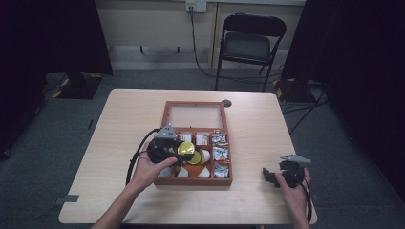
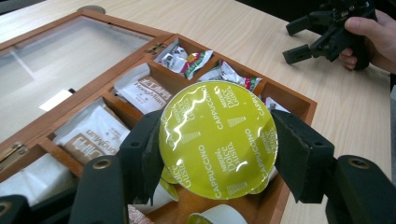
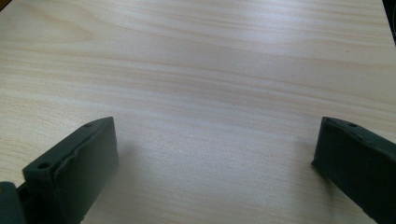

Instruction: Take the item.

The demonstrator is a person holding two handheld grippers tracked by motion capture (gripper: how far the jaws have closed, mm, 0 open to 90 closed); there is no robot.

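Left gripper view shows sachets (image 2: 95, 133) printed "HongMian" in the wooden box (image 2: 299, 100), then the left gripper (image 2: 217, 140) pinching a yellow-green capsule (image 2: 217, 140) above the box; its lid reads "Nescafé Dolce Gusto Cappuccino". Right gripper (image 3: 215, 154) has jaws spread wide over the bare table (image 3: 210, 60)

The left gripper (image 1: 184, 153), borne by the left hand (image 1: 152, 168) at about nine o'clock of the right gripper (image 1: 272, 175), had its jaws clamped on something. The right gripper's jaws stood wide apart, pointing toward nine o'clock.
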